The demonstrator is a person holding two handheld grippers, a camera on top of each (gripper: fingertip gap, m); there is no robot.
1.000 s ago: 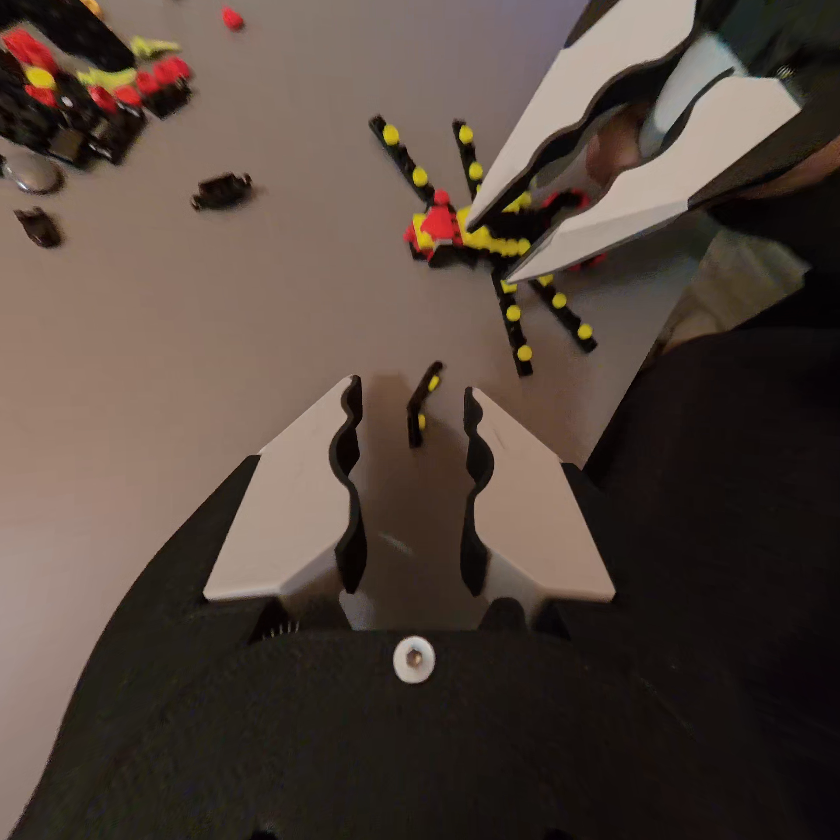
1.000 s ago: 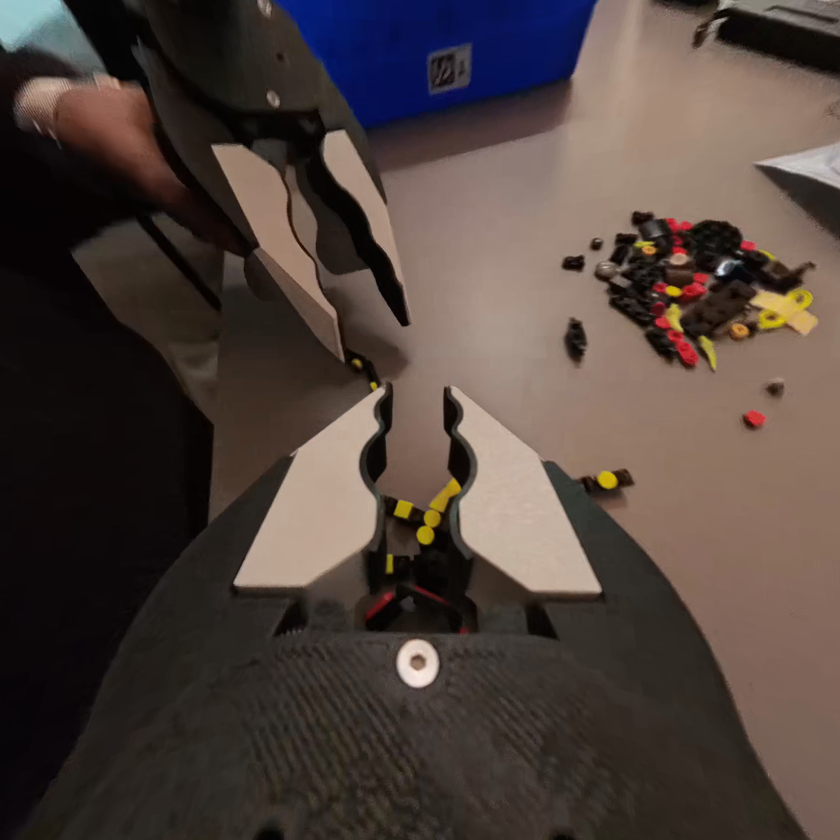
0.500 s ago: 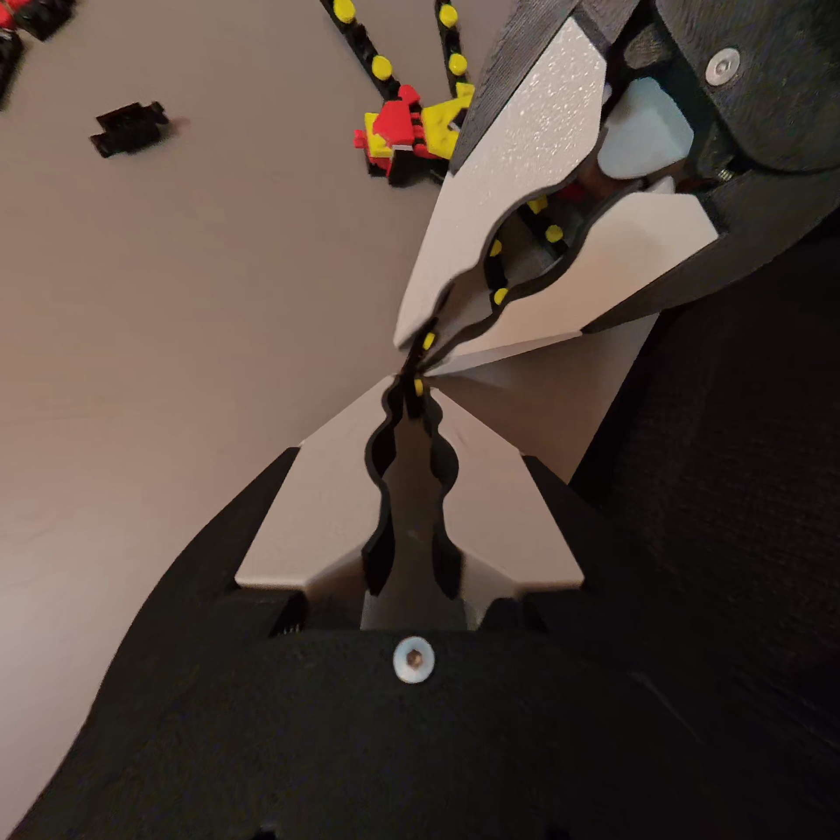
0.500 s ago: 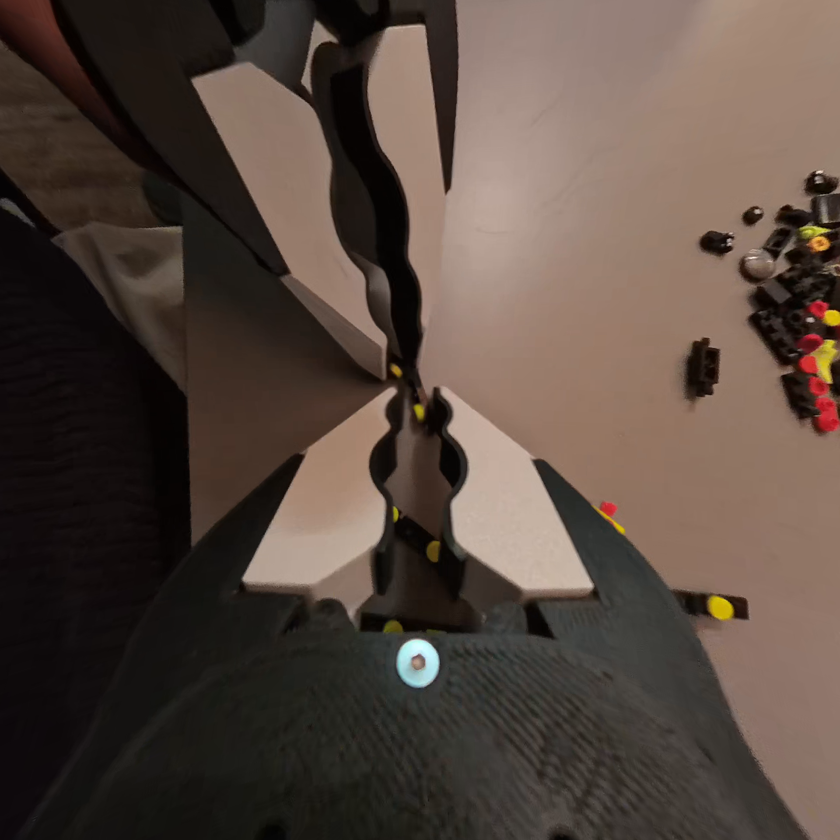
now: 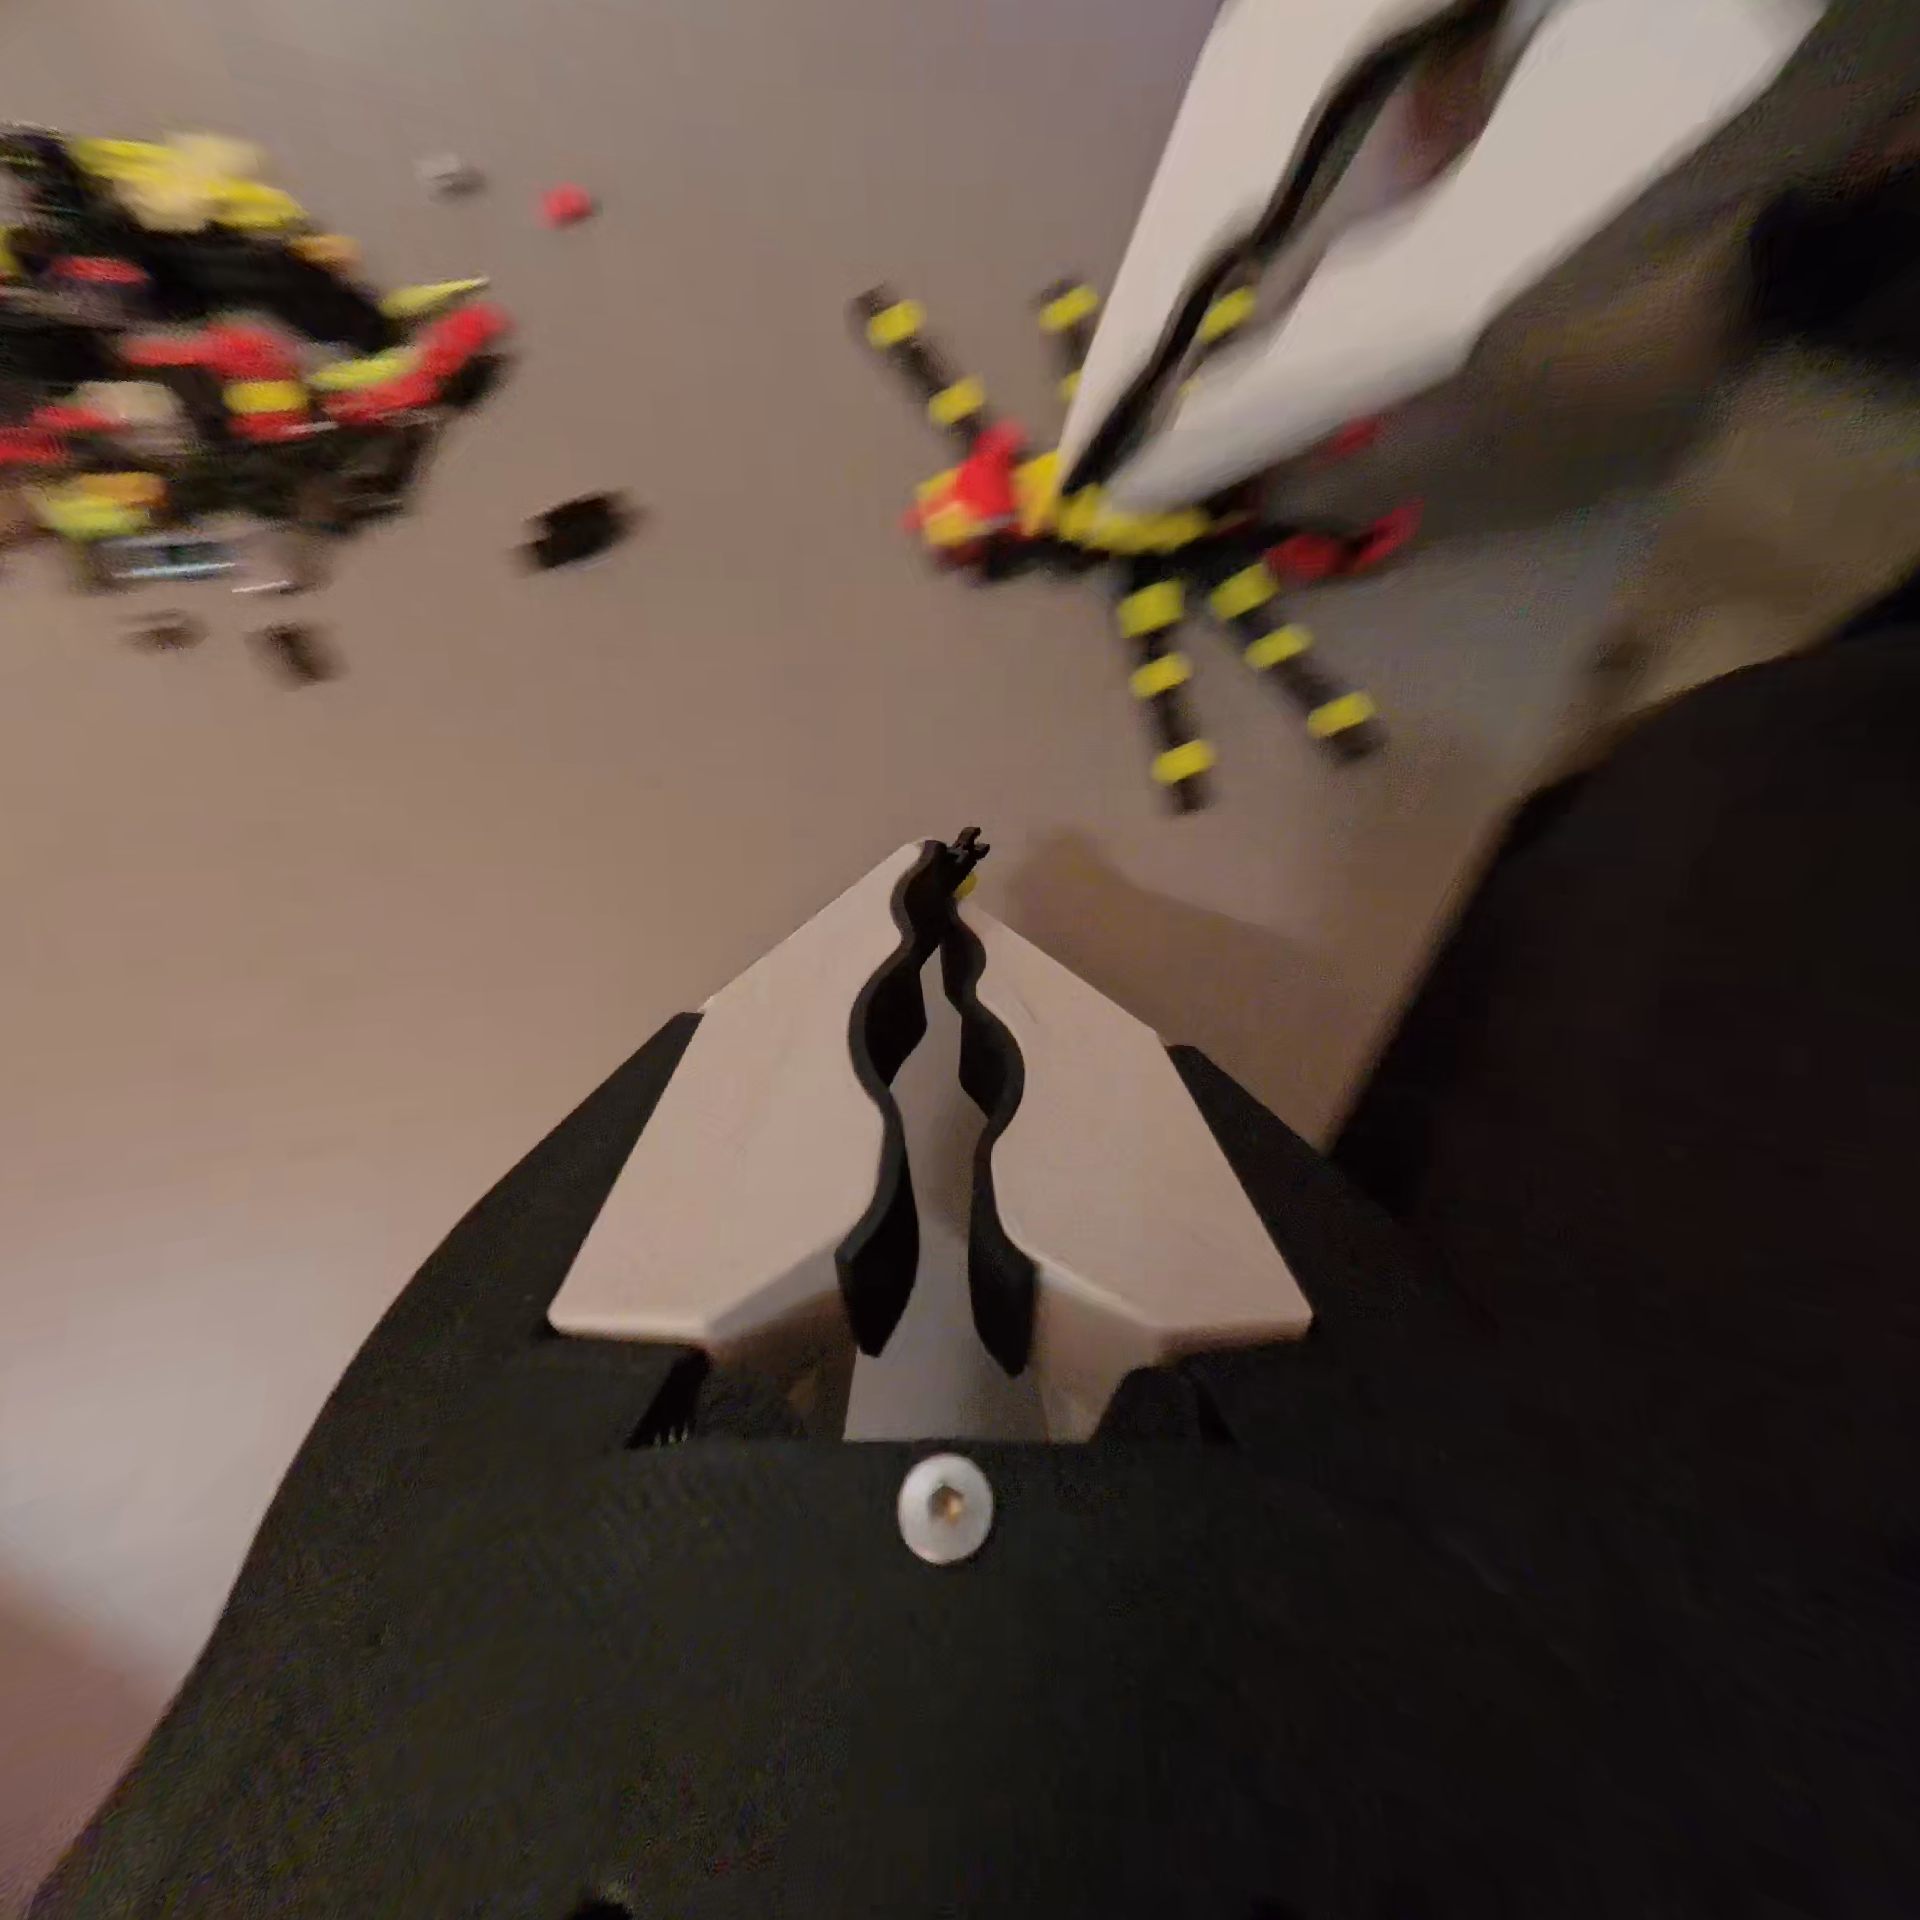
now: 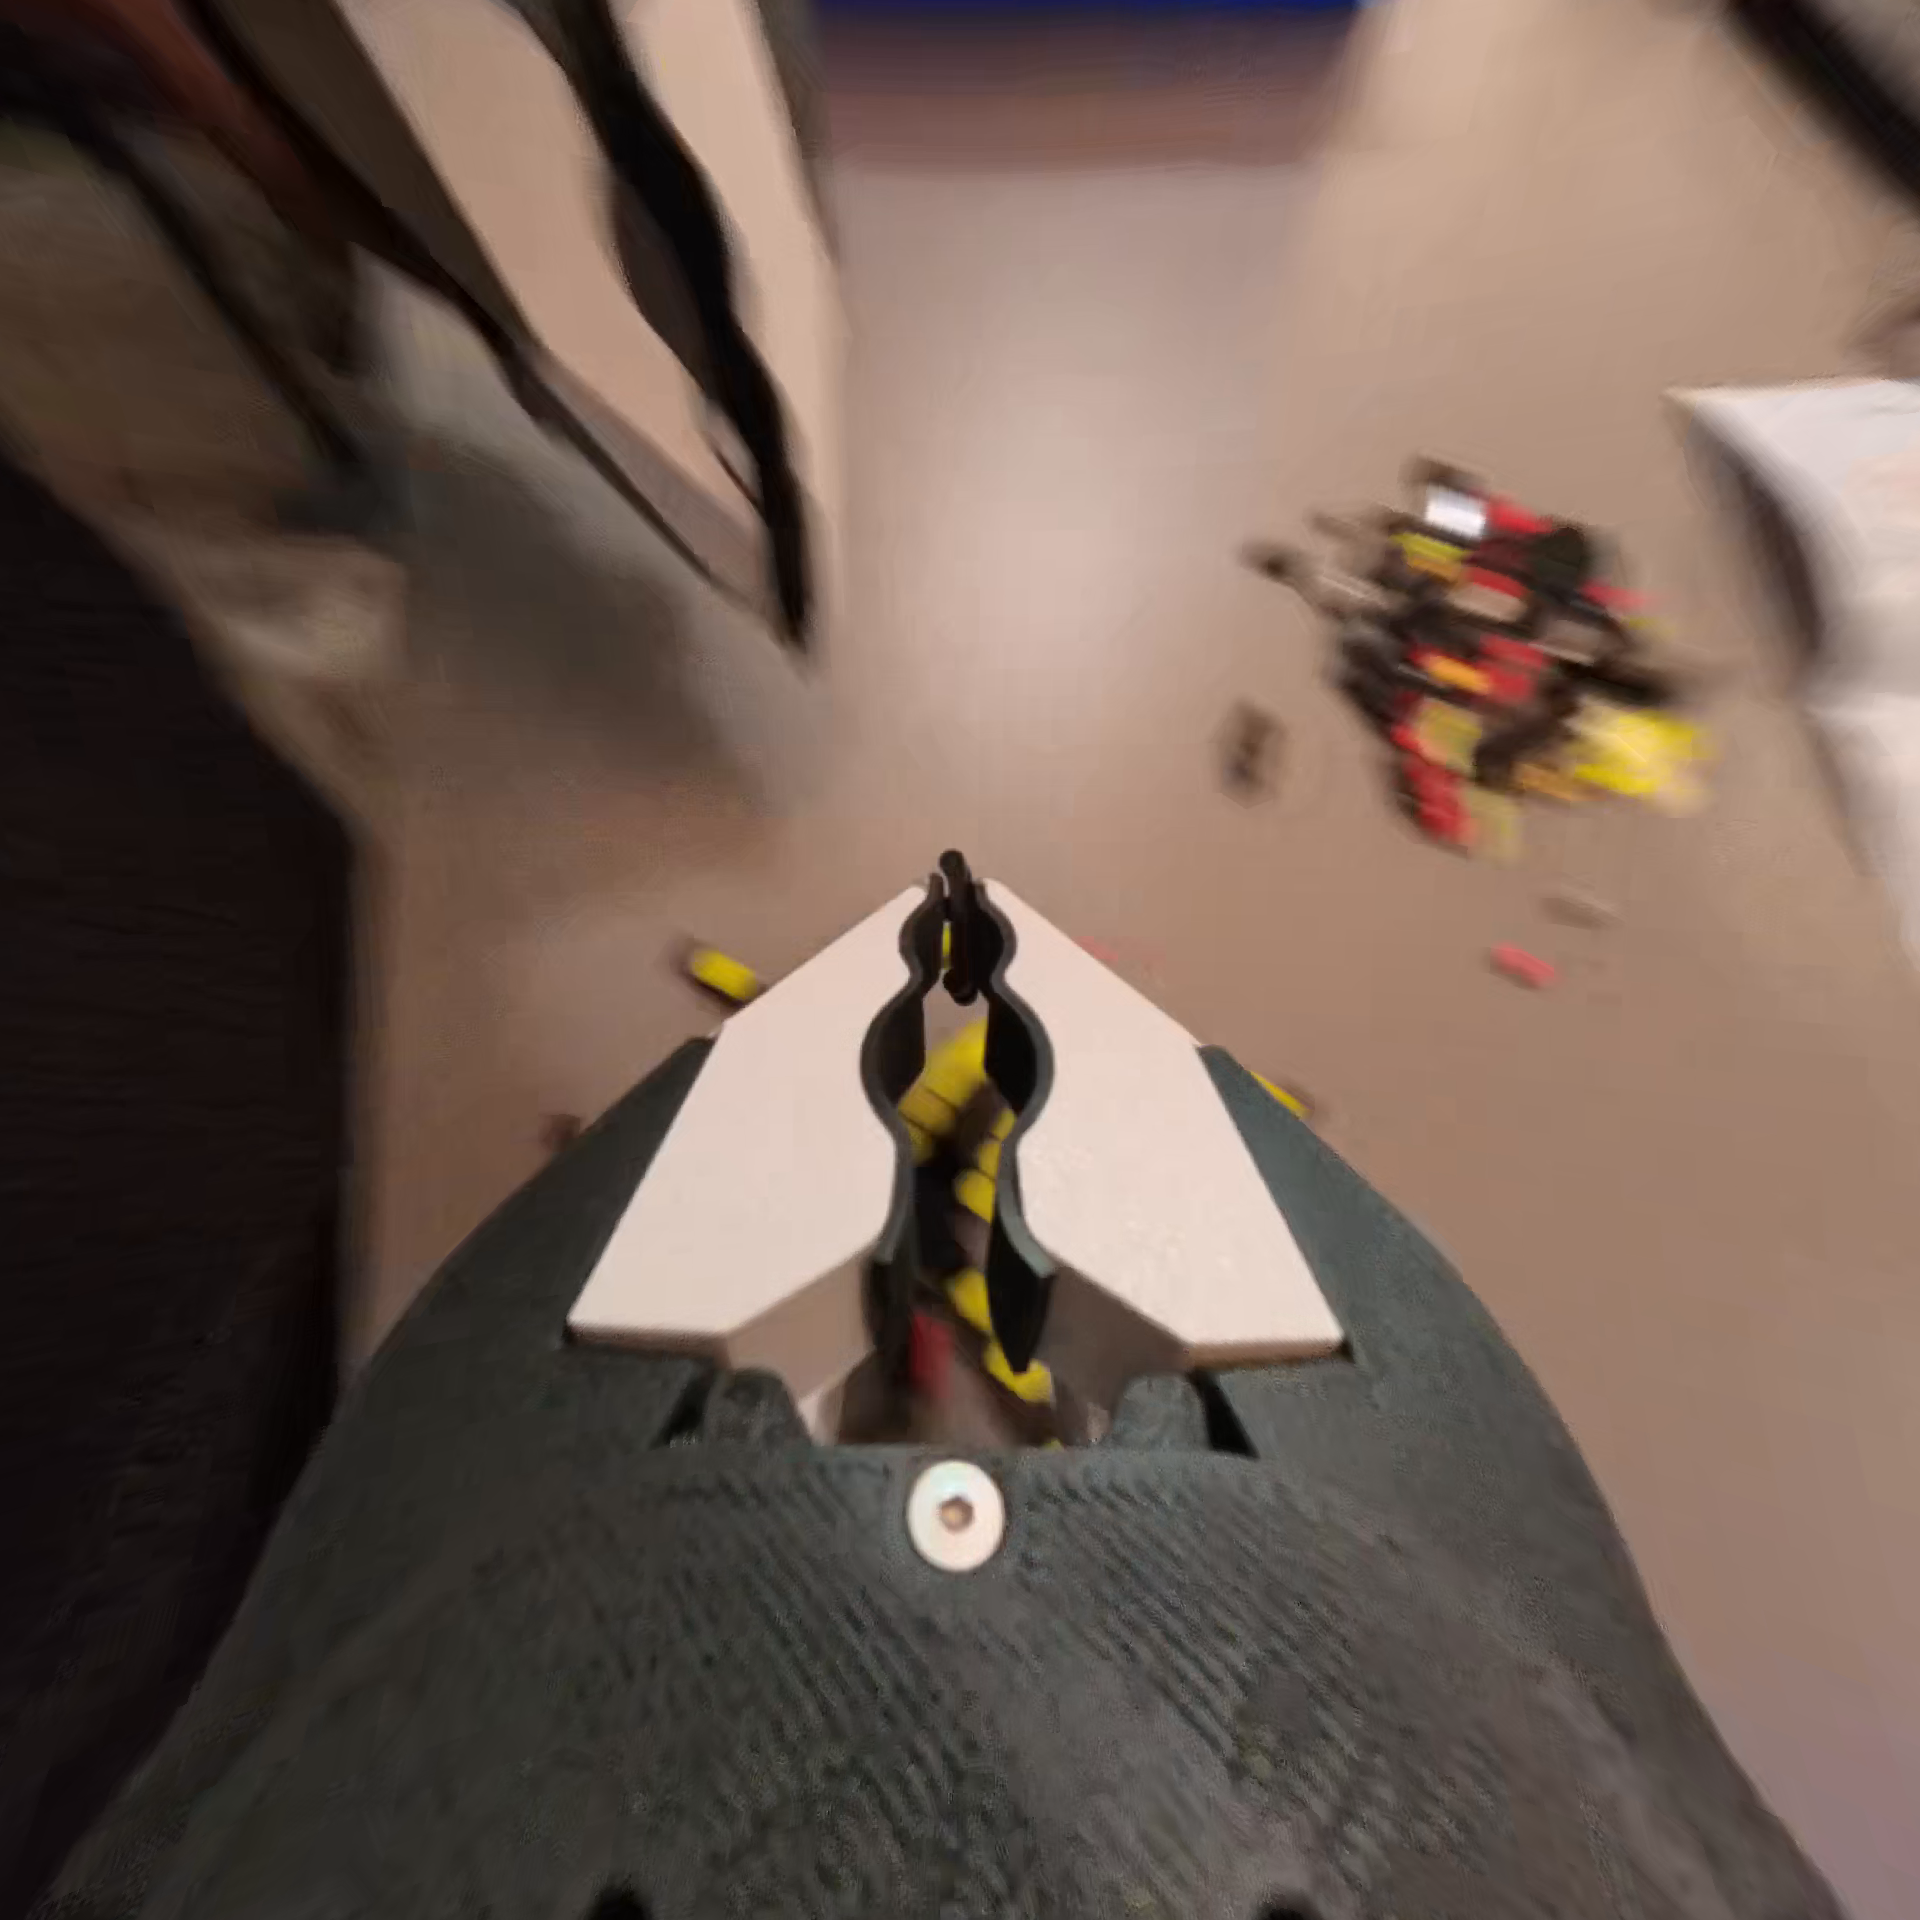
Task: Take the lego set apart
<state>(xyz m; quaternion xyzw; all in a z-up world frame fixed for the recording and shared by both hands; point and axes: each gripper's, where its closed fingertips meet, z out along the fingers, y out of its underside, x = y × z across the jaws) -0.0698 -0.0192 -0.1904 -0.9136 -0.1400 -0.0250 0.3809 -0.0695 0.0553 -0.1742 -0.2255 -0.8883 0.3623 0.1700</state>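
Surface: a plain, matte grey-brown top filled most of both wrist views; both views were motion-blurred.
Room: little showed beyond the surface; a blue strip ran along the far edge in the right wrist view, and a pale sheet or bag lay at the right.
Lego set: a spider-like model lay on the surface, right of centre in the left wrist view, under the right gripper. Its red and yellow body ran roughly left to right, red end to the left. Thin black legs dotted with yellow studs splayed away from and toward the camera.
Loose pile: black, red and yellow pieces were heaped well apart from the model, at the far left, with a few stray bits beside them.
Left gripper: its jaws were closed to a narrow slit at the tips, pinching a small black piece with a yellow stud showing beside it, held clear of the model.
Right gripper: its jaws were nearly closed, clamped on a thin black part; yellow and red parts of the model showed through the gap behind the tips.
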